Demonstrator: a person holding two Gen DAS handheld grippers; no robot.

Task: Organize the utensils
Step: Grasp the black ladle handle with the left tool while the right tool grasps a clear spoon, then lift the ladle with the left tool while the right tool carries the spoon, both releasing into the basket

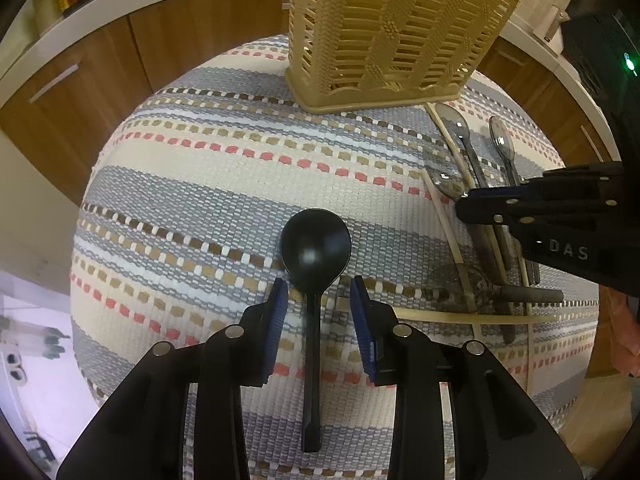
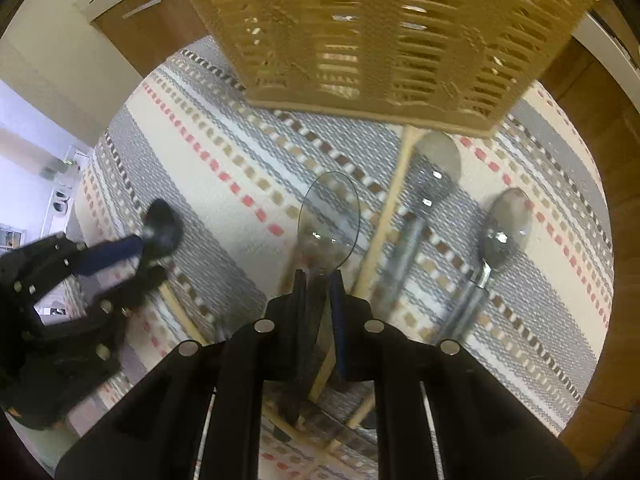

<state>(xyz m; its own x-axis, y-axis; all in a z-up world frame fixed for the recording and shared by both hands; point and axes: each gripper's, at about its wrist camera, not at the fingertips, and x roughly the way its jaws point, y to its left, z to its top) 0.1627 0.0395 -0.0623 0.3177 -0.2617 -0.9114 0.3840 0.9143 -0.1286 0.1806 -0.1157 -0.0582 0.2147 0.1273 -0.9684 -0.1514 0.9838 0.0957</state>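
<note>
A black plastic spoon (image 1: 315,256) lies on the striped mat, bowl away from me. My left gripper (image 1: 319,292) is open, its blue pads on either side of the spoon's neck, not touching it. My right gripper (image 2: 319,280) is shut on the handle of a clear grey plastic spoon (image 2: 328,224), held just above the mat. In the left wrist view the right gripper (image 1: 464,204) reaches in from the right over the pile. A tan slatted utensil basket (image 1: 396,32) stands upright at the back; it fills the top of the right wrist view (image 2: 384,36).
More clear spoons (image 2: 436,172) (image 2: 502,228) and wooden chopsticks (image 1: 460,152) lie on the right of the striped mat (image 1: 200,184). More chopsticks and dark-handled utensils (image 1: 520,296) cross near the front right. Wooden cabinets (image 1: 80,92) surround the table.
</note>
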